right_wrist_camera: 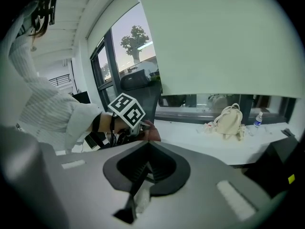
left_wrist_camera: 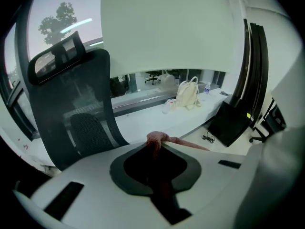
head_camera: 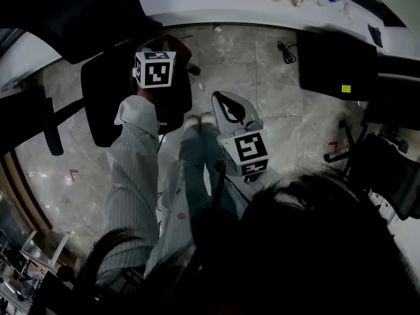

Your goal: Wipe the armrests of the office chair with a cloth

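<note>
Over the black office chair (head_camera: 98, 107) at the person's left front, the left tool (left_wrist_camera: 158, 147) is clamped on a pinkish-red cloth (left_wrist_camera: 186, 143). Its own view shows the cloth bunched at the jaw tips, with a tail trailing off to the right. The chair's mesh backrest (left_wrist_camera: 71, 113) and headrest (left_wrist_camera: 57, 61) rise just beyond. The head view gives only that tool's marker cube (head_camera: 155, 69) and a reddish scrap past it, above the dark seat. A dark bar (head_camera: 52, 130) at the chair's far side may be an armrest; I cannot tell whether the cloth touches any part of the chair. The right tool (right_wrist_camera: 146, 149) has its jaws together with nothing between them. The head view places it apart from the chair, in front of the person's legs above the tiled floor (head_camera: 262, 64). Only its own view shows the striped sleeve (right_wrist_camera: 45, 113) behind the left tool's cube. Both tool views show a cream backpack (right_wrist_camera: 228, 120) and a water bottle (right_wrist_camera: 258, 120) on the long white surface (left_wrist_camera: 152, 120) under the window.
</note>
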`<state>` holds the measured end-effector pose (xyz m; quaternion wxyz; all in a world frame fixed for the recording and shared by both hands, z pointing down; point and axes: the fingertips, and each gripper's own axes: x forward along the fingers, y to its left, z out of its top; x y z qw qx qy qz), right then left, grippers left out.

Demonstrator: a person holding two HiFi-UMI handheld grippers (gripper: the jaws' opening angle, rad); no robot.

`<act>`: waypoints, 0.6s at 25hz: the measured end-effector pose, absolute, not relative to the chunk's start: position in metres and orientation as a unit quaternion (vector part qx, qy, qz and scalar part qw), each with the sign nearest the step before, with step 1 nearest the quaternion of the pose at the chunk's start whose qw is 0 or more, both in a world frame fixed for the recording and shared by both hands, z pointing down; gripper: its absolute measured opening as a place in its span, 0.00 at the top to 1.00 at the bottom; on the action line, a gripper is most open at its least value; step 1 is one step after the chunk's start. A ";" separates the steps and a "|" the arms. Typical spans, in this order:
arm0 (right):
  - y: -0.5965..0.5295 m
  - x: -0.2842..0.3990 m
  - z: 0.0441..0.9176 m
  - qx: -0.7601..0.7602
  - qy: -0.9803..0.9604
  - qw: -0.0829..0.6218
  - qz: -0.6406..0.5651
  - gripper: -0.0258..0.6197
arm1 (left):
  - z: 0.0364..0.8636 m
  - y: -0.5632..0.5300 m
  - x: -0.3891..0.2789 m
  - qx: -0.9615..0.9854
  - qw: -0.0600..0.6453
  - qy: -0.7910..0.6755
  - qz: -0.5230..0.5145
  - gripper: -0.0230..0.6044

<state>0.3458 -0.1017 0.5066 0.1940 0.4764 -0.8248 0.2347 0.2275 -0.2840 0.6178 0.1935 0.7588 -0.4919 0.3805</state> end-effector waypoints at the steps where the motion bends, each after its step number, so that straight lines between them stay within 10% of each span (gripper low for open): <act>1: -0.101 0.348 0.507 0.478 -0.823 0.193 0.237 0.96 | 0.615 -0.280 0.229 0.761 0.194 -0.495 0.373 0.92; 15: -0.097 0.342 0.476 0.475 -0.835 0.162 0.227 0.96 | 0.583 -0.078 0.237 0.797 0.212 -0.407 0.394 0.92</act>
